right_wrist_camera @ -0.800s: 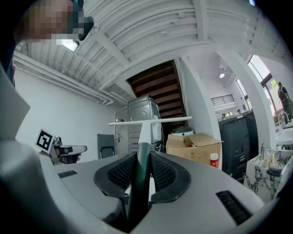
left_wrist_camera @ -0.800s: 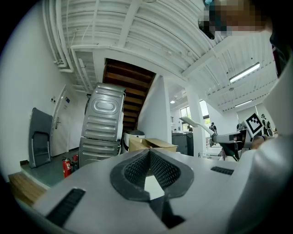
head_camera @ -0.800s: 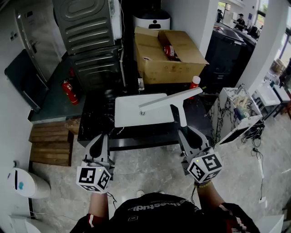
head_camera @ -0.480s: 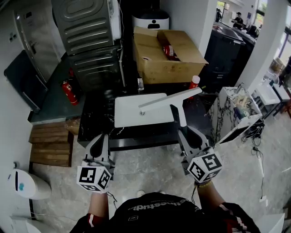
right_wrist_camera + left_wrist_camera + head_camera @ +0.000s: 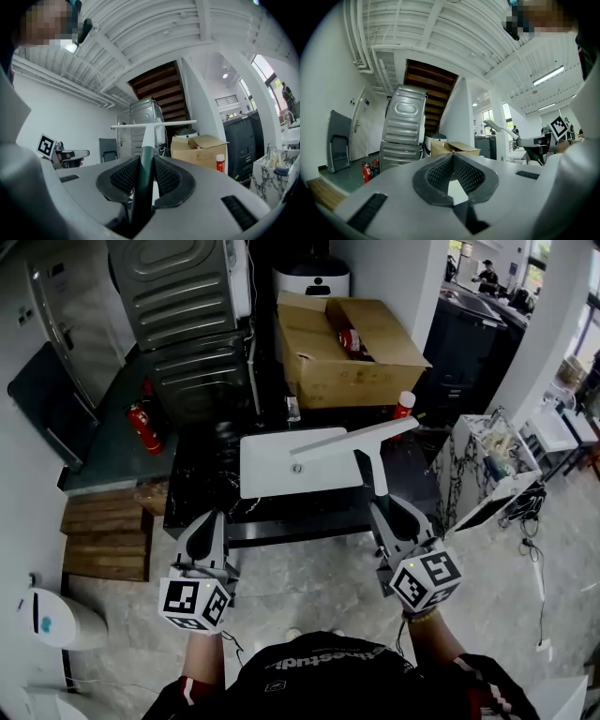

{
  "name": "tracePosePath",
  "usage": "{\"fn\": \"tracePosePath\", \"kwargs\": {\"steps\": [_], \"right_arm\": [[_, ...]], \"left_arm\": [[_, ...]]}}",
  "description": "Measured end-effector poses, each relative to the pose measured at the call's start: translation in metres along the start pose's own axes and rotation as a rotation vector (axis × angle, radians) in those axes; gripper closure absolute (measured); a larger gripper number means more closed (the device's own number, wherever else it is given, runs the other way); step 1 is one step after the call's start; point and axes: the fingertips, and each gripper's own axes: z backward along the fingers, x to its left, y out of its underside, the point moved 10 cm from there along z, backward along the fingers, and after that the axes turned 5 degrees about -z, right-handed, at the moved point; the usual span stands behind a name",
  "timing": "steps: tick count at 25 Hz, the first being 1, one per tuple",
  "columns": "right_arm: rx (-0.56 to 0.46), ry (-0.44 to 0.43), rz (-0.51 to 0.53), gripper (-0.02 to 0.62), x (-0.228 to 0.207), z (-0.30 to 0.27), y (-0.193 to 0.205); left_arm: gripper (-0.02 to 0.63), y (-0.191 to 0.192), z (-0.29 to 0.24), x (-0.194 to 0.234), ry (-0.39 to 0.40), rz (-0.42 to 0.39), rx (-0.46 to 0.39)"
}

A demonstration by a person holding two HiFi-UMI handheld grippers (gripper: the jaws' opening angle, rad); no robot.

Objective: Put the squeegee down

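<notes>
Right gripper (image 5: 391, 514): my jaws grip the squeegee (image 5: 356, 439) by its handle.
Squeegee: held level in the air, blade over the white board (image 5: 272, 470) on the dark surface (image 5: 199, 486).
Left gripper (image 5: 208, 529): jaws together, I hold nothing.

Bright daylit interior, fisheye-warped gripper views

in front of you a white board (image 5: 281, 470) lies flat on a black table (image 5: 202, 486). beyond it stands an open cardboard box (image 5: 323, 371), a red-capped bottle (image 5: 403, 407) near its right corner. to your left, a red fire extinguisher (image 5: 142, 427) stands beside a grey ribbed appliance (image 5: 178, 296).
</notes>
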Motion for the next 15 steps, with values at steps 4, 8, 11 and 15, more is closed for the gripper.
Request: {"fn": "tracePosePath", "kwargs": {"steps": [4, 8, 11, 15], "right_arm": [[0.007, -0.002, -0.002, 0.472, 0.015, -0.007, 0.005], [0.018, -0.007, -0.004, 0.472, 0.031, -0.016, 0.013], [0.036, -0.007, -0.006, 0.472, 0.038, -0.022, 0.022], [0.068, -0.017, -0.01, 0.472, 0.035, -0.033, 0.032]], "left_arm": [[0.594, 0.003, 0.008, 0.014, 0.001, 0.0, 0.004], [0.594, 0.009, 0.015, 0.032, -0.009, -0.007, 0.009], [0.594, 0.017, 0.016, 0.044, -0.015, 0.003, 0.017], [0.594, 0.03, 0.007, 0.052, -0.023, 0.025, 0.036]]}}
